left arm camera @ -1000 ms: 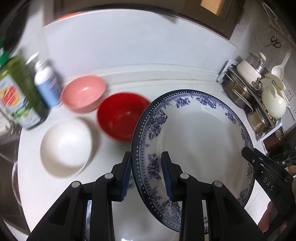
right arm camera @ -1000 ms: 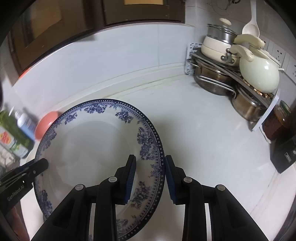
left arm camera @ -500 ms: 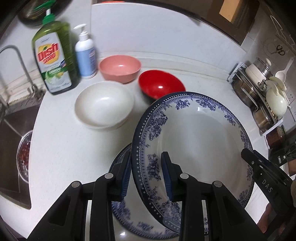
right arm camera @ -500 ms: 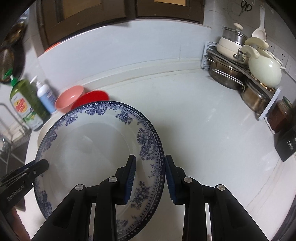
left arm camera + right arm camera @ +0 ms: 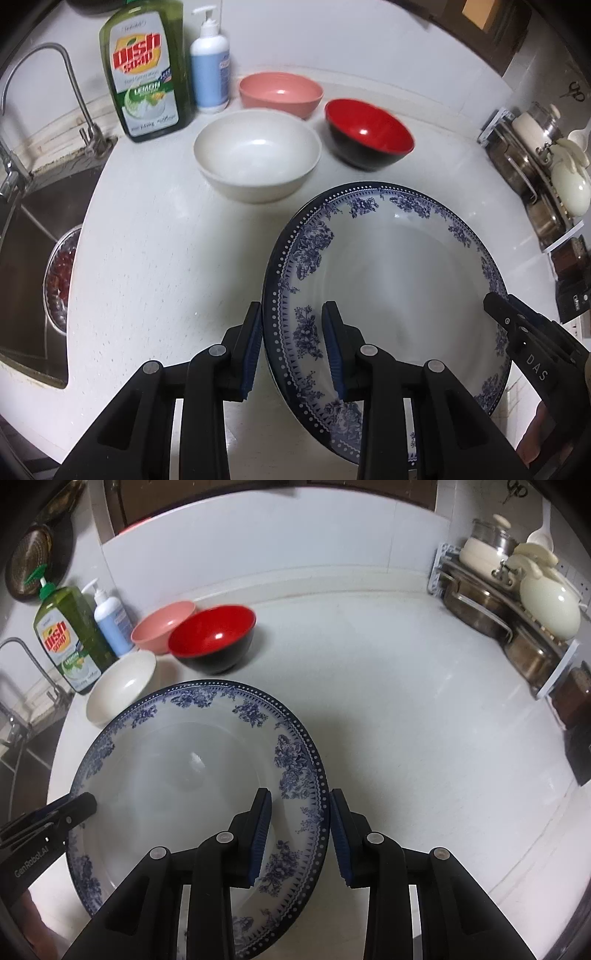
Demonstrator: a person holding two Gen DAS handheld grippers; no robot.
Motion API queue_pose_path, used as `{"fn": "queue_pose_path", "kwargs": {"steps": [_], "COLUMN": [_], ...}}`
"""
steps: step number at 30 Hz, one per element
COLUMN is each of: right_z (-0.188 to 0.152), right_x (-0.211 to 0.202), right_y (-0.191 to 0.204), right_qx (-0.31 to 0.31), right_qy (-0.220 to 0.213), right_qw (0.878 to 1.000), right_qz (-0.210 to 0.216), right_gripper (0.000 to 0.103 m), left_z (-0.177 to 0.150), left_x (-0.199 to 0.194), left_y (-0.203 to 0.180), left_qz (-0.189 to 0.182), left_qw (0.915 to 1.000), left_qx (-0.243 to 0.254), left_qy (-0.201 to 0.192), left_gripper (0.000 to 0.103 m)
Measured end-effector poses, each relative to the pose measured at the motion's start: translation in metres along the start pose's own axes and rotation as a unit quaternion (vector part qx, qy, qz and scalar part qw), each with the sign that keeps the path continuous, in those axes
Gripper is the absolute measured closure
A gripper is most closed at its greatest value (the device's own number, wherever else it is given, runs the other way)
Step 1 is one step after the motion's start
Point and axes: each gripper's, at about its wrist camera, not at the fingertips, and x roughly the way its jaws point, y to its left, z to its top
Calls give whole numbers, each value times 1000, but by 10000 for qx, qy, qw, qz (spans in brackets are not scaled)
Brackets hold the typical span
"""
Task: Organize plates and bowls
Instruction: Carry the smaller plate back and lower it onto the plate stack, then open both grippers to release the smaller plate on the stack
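My left gripper (image 5: 291, 347) and right gripper (image 5: 299, 834) each clamp an opposite rim of the blue-patterned plate (image 5: 388, 288). It sits tilted just in front of the white bowl (image 5: 256, 155), with the red bowl (image 5: 369, 133) and pink bowl (image 5: 280, 92) behind that.

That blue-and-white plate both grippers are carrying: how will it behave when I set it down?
The plate looks glazed and rigid, probably slippery against the pads. Left gripper and right gripper pinch opposite rims, so uneven release may tip it. Likely chips if dropped.
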Motion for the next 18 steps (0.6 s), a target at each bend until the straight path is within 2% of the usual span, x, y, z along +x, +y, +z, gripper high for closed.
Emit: {"fn": "queue_pose_path", "kwargs": {"steps": [18], "right_z": [-7], "right_x": [32], "right_y": [3], "right_qx": [-113], "right_qy": [397], "right_qw": [9991], "right_qz": [26], "right_gripper": [69], "left_z": [-1], "left_x": [25], "left_y": [-1], "left_qz": [158], "left_qw": [9994], "left_qx": [68], "left_qy": [306], "left_gripper": [71]}}
